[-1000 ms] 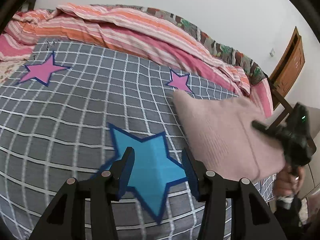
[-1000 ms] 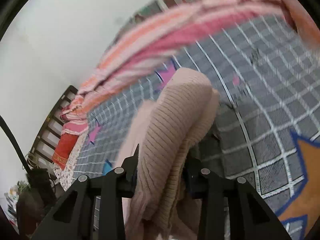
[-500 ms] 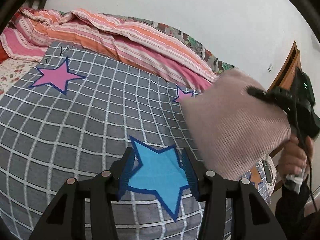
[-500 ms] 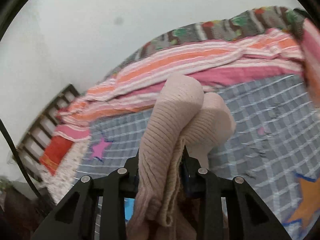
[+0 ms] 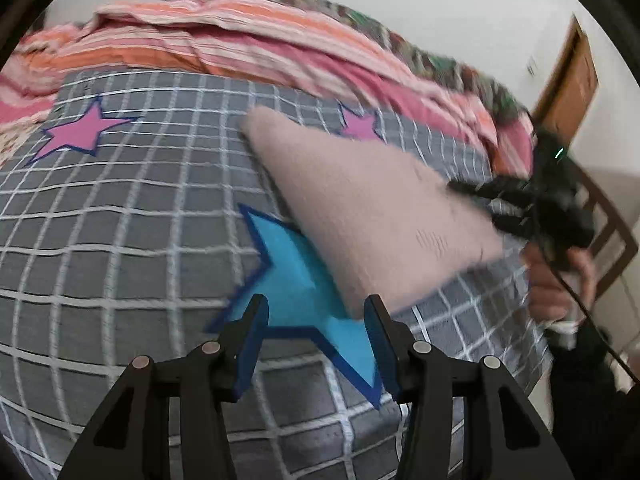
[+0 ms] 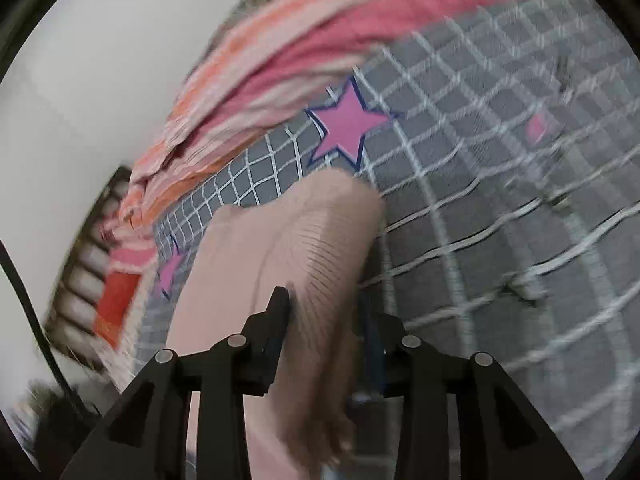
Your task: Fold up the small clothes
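My left gripper (image 5: pixel 316 336) stood open and empty; my right gripper (image 6: pixel 324 328) had just been opening, cloth (image 6: pixel 320 248) between its fingers.

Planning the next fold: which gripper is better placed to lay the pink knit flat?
Right. The right gripper already has the pink knit between its fingers; the left gripper is empty over the blue star.

blurred pink knit (image 6: pixel 304 248), blue star (image 5: pixel 296 280) partly hidden

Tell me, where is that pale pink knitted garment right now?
The pink knitted garment lies on the grey checked bedspread, right of centre in the left camera's view, partly covering the blue star, its right end between the right tongs.
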Motion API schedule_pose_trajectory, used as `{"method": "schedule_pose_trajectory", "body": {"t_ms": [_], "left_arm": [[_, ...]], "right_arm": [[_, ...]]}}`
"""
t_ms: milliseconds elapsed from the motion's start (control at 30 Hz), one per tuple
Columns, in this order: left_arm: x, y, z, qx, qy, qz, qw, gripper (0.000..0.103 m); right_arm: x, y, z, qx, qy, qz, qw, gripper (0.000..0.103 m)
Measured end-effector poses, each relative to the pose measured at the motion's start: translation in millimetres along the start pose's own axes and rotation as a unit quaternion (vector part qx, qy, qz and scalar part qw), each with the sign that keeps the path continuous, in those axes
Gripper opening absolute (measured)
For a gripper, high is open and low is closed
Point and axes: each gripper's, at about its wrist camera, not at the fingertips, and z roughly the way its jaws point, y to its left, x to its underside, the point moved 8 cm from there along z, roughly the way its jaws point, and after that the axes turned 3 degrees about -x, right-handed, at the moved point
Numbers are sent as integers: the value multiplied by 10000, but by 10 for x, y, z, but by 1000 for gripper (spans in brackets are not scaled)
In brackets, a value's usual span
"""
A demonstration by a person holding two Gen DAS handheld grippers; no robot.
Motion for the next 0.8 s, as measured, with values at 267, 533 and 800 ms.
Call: {"method": "schedule_pose_trajectory", "body": {"t_ms": [267,533,800], "left_arm": [[81,-390,190,-294,214,785,9963,49],[-61,-510,249,-713,138,1083,9915,20],[-55,-259,187,-328,46,444,9985,14]], "right_arm": [[439,328,-657,-317,-78,-1162,9927,39],[636,353,-267,-538,454,-1048,9920,13],[675,179,-302,-297,312,-1139,9926,5]]}}
